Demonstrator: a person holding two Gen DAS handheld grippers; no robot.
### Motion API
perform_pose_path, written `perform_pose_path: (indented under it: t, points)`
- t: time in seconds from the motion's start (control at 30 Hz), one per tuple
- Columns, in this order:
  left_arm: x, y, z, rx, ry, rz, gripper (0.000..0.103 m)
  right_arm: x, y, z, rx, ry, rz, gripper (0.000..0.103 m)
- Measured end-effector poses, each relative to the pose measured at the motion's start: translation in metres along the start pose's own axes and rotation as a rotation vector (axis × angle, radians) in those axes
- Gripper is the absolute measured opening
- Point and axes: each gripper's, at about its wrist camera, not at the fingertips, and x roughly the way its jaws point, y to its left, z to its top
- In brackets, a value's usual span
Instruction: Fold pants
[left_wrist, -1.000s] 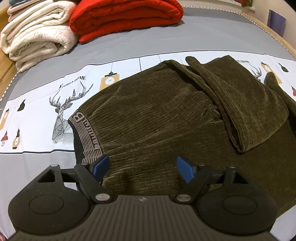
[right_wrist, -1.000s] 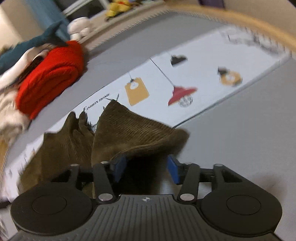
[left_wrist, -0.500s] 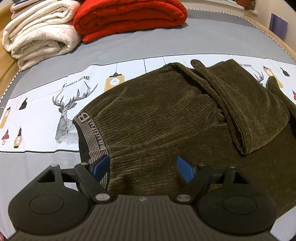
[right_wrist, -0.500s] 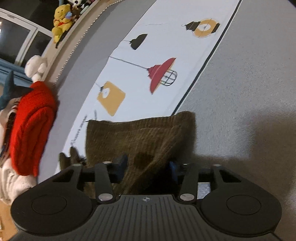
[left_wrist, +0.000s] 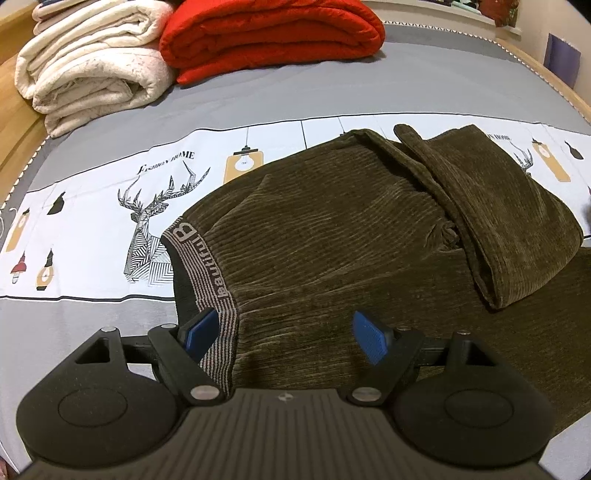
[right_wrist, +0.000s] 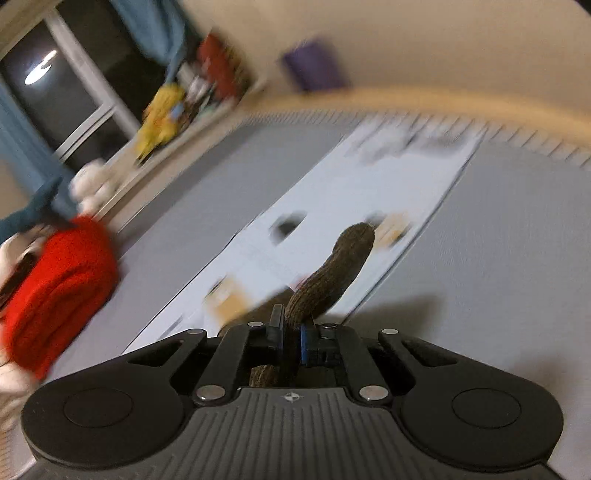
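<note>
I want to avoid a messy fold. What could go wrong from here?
1. The right gripper pinches only a narrow bunch of the pants; the cloth may slip out when pulled.
2. The left gripper is open above the waistband, so nothing anchors that end and the pants may drag.
3. One leg already lies crooked, so creases may be folded in.

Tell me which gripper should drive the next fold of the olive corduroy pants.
Right, probably. The right gripper is shut on a bunched end of the olive corduroy pants, ready to carry it over. The left gripper is open above the waistband, gripping nothing; it suits pinning that end.
</note>
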Motion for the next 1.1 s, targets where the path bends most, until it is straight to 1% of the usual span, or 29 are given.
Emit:
perform_pose_path:
  t: [0.03,0.07,0.1,0.13,0.17,0.23,0.27,0.3,0.37,0.43,0.53,0.57,0.6,0.67,0.73,0.77,0.8,0.83,0.87,0.9,0.93,0.97,1.03,1.1]
  points:
    - [-0.001,0.001,0.0,-0.003,-0.002,-0.002,0.084,-0.011,-0.009,0.005,-0.009,-0.039,-0.079,0.007]
    - [-0.003,0.001,0.0,-0.004,-0.005,-0.004,0.084,-0.019,-0.02,0.008,-0.001,-0.061,-0.169,0.007]
    - [-0.004,0.001,0.0,-0.003,-0.008,-0.005,0.084,-0.024,-0.038,0.011,0.027,-0.064,-0.276,0.007]
    - [-0.005,0.0,0.0,-0.002,-0.009,-0.007,0.084,-0.025,-0.059,0.013,0.072,-0.048,-0.365,0.007]
    - [-0.005,-0.001,0.0,-0.002,-0.009,-0.012,0.084,-0.023,-0.082,0.014,0.126,-0.014,-0.431,0.007]
    - [-0.006,-0.003,0.0,-0.002,-0.004,-0.023,0.084,-0.014,-0.13,0.013,0.24,0.076,-0.514,0.007]
    - [-0.005,-0.004,-0.001,-0.001,-0.001,-0.027,0.084,-0.009,-0.15,0.011,0.288,0.113,-0.539,0.007]
    - [-0.005,-0.006,-0.002,-0.001,0.004,-0.032,0.084,-0.005,-0.164,0.009,0.313,0.142,-0.537,0.007]
    - [-0.003,-0.008,-0.003,-0.007,0.015,-0.043,0.084,-0.002,-0.178,0.006,0.321,0.15,-0.537,0.007]
    - [-0.001,-0.007,-0.004,-0.017,0.027,-0.057,0.084,-0.001,-0.182,0.005,0.298,0.146,-0.528,0.007]
    - [0.004,0.004,-0.004,-0.062,0.051,-0.085,0.084,0.013,-0.184,0.006,0.247,0.193,-0.524,0.007]
    - [0.007,0.012,-0.005,-0.086,0.063,-0.084,0.084,0.016,-0.182,0.005,0.229,0.208,-0.528,0.008]
    - [0.009,0.019,-0.006,-0.106,0.073,-0.083,0.084,0.016,-0.179,0.006,0.201,0.214,-0.551,0.009]
    - [0.014,0.038,-0.008,-0.156,0.096,-0.087,0.084,0.008,-0.16,0.006,0.153,0.167,-0.619,0.018]
    - [0.018,0.054,-0.012,-0.194,0.115,-0.088,0.084,-0.001,-0.141,0.01,0.086,0.079,-0.675,0.024]
    - [0.021,0.064,-0.015,-0.215,0.128,-0.089,0.084,-0.006,-0.128,0.013,0.042,0.028,-0.687,0.026]
    - [0.023,0.07,-0.017,-0.23,0.138,-0.091,0.084,-0.013,-0.113,0.015,0.0,-0.025,-0.671,0.026]
    - [0.026,0.077,-0.02,-0.245,0.15,-0.094,0.084,-0.019,-0.098,0.016,-0.037,-0.07,-0.63,0.028]
    - [0.03,0.084,-0.023,-0.263,0.166,-0.096,0.084,-0.024,-0.082,0.017,-0.074,-0.106,-0.578,0.033]
    - [0.033,0.089,-0.026,-0.276,0.178,-0.098,0.084,-0.027,-0.064,0.015,-0.119,-0.132,-0.505,0.035]
    - [0.037,0.095,-0.029,-0.287,0.191,-0.1,0.084,-0.029,-0.05,0.013,-0.152,-0.142,-0.441,0.039]
    - [0.042,0.1,-0.034,-0.296,0.209,-0.097,0.084,-0.029,-0.033,0.009,-0.188,-0.137,-0.354,0.04]
    - [0.052,0.107,-0.041,-0.301,0.243,-0.09,0.084,-0.025,-0.006,-0.001,-0.246,-0.098,-0.209,0.04]
    - [0.065,0.113,-0.048,-0.309,0.283,-0.08,0.082,-0.018,0.021,-0.013,-0.308,-0.046,-0.086,0.04]
